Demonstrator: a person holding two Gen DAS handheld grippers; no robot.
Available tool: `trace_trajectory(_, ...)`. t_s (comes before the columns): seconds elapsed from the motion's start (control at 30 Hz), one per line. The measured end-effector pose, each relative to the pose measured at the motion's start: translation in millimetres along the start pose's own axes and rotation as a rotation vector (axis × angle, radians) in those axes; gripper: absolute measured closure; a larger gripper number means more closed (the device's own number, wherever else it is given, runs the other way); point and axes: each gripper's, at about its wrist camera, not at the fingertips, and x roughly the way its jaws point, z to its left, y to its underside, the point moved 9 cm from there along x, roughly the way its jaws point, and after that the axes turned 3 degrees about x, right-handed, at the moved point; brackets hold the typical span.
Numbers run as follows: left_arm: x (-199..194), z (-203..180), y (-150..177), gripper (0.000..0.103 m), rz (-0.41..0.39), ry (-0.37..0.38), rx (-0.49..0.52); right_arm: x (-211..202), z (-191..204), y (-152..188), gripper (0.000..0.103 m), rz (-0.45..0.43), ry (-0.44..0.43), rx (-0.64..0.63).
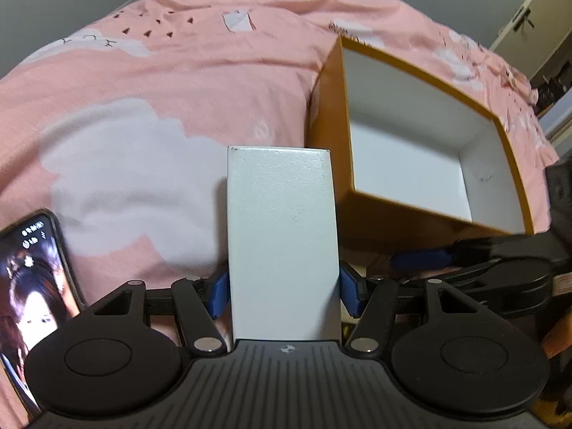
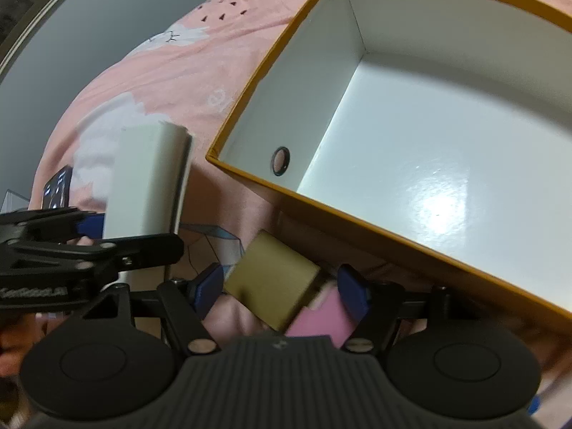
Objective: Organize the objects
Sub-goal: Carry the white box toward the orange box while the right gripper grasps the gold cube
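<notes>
White box (image 1: 282, 243): tall, plain carton, upright between the blue pads of the left gripper (image 1: 284, 295). Both fingers (image 1: 220, 295) press on its lower side walls, one to each side; the fingers stand fairly wide apart and are closed on the carton. In the right wrist view the same carton (image 2: 146, 182) shows to the left of the orange box, clamped in the black linkage of the left gripper (image 2: 107, 228), clear of the bedspread.

Orange box (image 1: 327, 107): open-topped, orange outside, white inside, resting on the pink bedspread (image 1: 161, 71) to the right of the white carton. Its near left corner lies just beside the carton's upper right edge. A round hole (image 2: 280, 161) pierces its near left wall. Interior floor bare white in both views.

Gold and pink item (image 2: 275, 282): small block, olive-gold face with a pink part at its lower right, set askew between the blue pads of the right gripper (image 2: 282, 291). The fingers (image 2: 352, 295) stand wide; the right pad touches the pink part, the left pad sits at the gold corner. Item is held just outside the orange box's near wall.

Phone (image 1: 32, 304): lit screen, lying on the bed near its lower left edge, left of the left gripper.

Bed: pink cover with pale cloud print; a grey wall (image 2: 71, 35) behind.
</notes>
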Motion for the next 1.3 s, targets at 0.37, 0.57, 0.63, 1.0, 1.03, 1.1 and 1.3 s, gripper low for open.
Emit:
trace_trajectory(0.37,18,8,-8,0.034,0.006,0.033,-0.039,31,17,7,0.016,0.095,0.063,-0.075)
trace_trajectory(0.57,19,16,-7,0.034,0.012,0.042,-0.066,45,10,6,0.016,0.099,0.035,0.105)
trace_trajectory(0.63,19,18,-7,0.034,0.014,0.043,-0.073,48,8,7,0.016,0.095,0.032,0.132)
trace_trajectory(1.0,8,14,-8,0.034,-0.007,0.067,-0.068,35,3,13,0.033,0.049,0.021,0.141)
trace_trajectory(1.03,6,12,-8,0.035,-0.011,0.068,-0.062,28,3,11,0.033,0.035,0.017,0.130)
trace_trajectory(1.1,-1,8,-11,0.035,-0.025,0.073,-0.046,13,6,10,0.033,0.003,0.008,0.116)
trace_trajectory(1.3,-26,-9,-22,0.035,-0.079,0.097,-0.003,-37,17,11,0.033,-0.082,-0.037,0.073)
